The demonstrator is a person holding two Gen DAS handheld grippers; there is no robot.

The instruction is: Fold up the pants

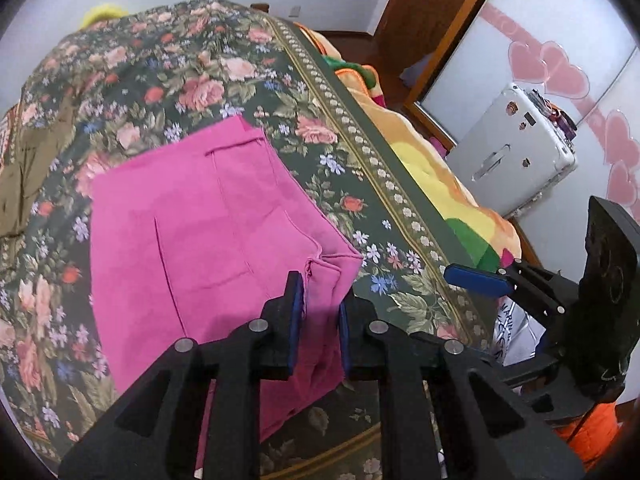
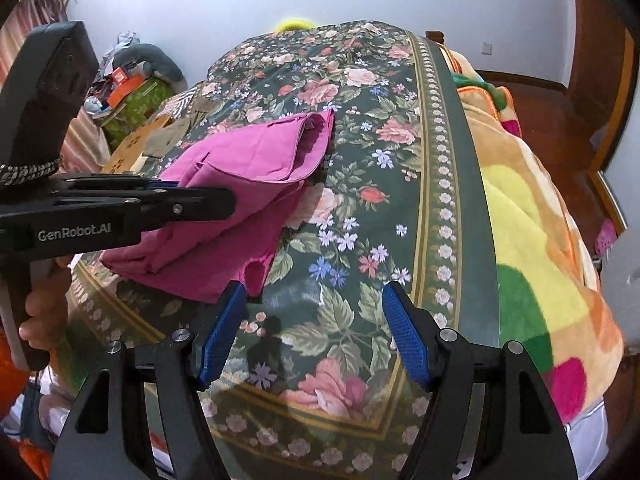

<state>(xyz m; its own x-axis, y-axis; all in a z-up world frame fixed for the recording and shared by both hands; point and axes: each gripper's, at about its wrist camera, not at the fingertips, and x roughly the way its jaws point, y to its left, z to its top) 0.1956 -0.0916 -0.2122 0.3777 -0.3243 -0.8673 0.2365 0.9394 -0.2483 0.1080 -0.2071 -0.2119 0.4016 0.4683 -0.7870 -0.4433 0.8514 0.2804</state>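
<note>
The left gripper [image 1: 320, 300] pinches the near edge of the pink pants [image 1: 208, 216], controlling the fold on the bed [image 1: 360, 152]. Beside the pants, the right gripper [image 2: 314, 320] hovers spread, empty.

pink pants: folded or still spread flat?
Folded. The pink pants lie in stacked layers on the floral bedspread, the left gripper pinching one edge.

Left gripper [image 1: 320, 300] nearly closed; right gripper [image 2: 314, 300] spread wide.
</note>
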